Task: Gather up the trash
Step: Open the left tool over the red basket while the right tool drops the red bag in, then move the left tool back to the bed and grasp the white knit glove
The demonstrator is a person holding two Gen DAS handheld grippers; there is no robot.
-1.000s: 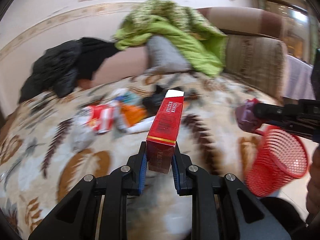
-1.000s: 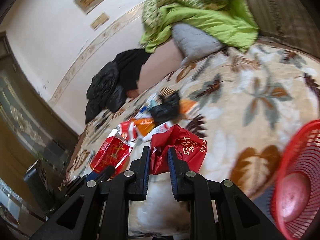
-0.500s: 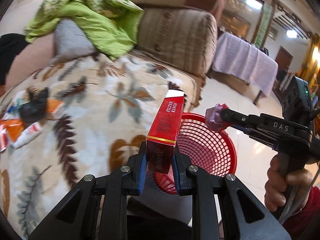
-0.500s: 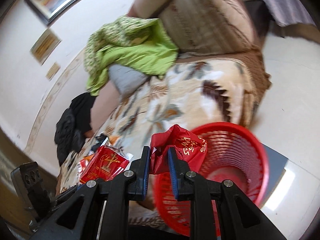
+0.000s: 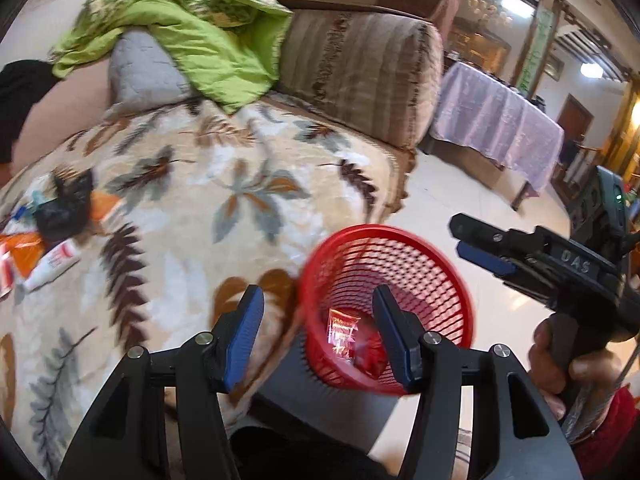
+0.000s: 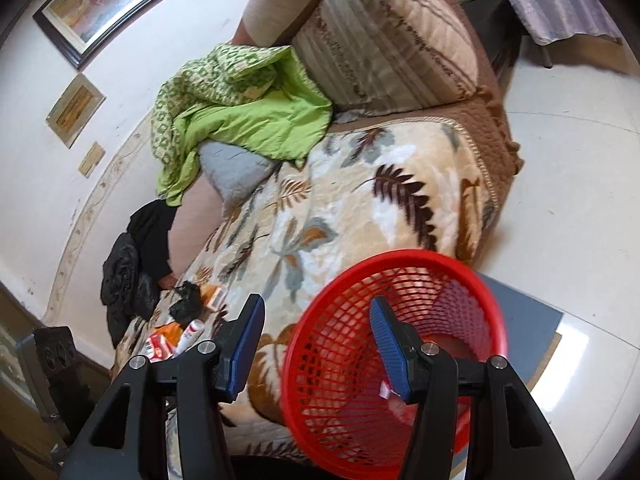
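Note:
A red mesh basket (image 5: 420,280) stands on the floor by the sofa's front edge. A red cigarette pack (image 5: 342,330) and a red wrapper (image 5: 372,358) lie in its bottom. My left gripper (image 5: 320,320) hovers over the basket's near rim, its jaws opening with nothing between them. My right gripper (image 6: 316,340) hangs over the same basket (image 6: 400,257), its jaws likewise opening and empty; it also shows in the left wrist view (image 5: 458,236), held by a hand (image 5: 568,360). More trash lies on the leaf-print blanket: a black bag (image 5: 66,208), an orange wrapper (image 5: 28,252) and a white tube (image 5: 52,268).
A green quilt (image 6: 248,120) and grey pillow (image 6: 236,172) are piled at the sofa's back, with black clothes (image 6: 132,264) farther left. A striped arm cushion (image 5: 360,76) ends the sofa. A lilac-draped table (image 5: 496,120) stands beyond on the tiled floor. A grey mat (image 6: 524,320) lies under the basket.
Both grippers swung from the sofa to the basket, then opened. The cigarette pack and the red wrapper left the jaws and now lie in the basket.

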